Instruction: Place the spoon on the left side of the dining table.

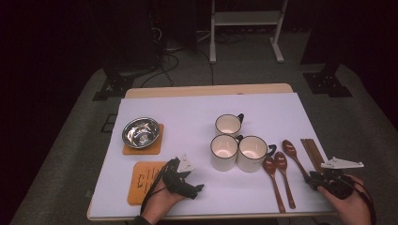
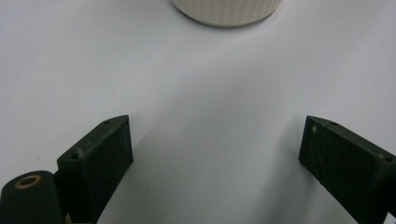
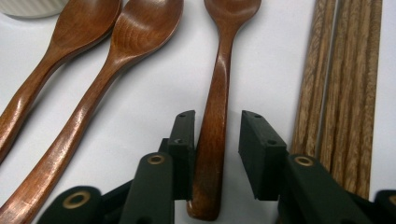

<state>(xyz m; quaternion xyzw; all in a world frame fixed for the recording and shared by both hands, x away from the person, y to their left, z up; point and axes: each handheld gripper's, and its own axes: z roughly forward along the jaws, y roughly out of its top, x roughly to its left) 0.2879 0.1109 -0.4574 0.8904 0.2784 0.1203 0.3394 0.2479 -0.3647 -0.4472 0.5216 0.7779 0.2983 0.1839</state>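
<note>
Three wooden spoons are laid side by side on the bench, handles toward the person for easy pickup. The rightmost spoon is straddled near its handle end by the right claw, not yet clamped. The left claw is held wide open, empty, short of a cream mug.

Wooden spoon, dark brown, glossy finish. Lies flat on the white table cover, bowl pointing away from the person, handle end toward the near edge. Rightmost of three spoons; the other two spoons lie just beside it on its left, the wooden chopsticks just beside it on its right. Handle sits between the black jaws of the right gripper; left pad looks in contact, right pad probably a hair apart, hard to tell.
</note>
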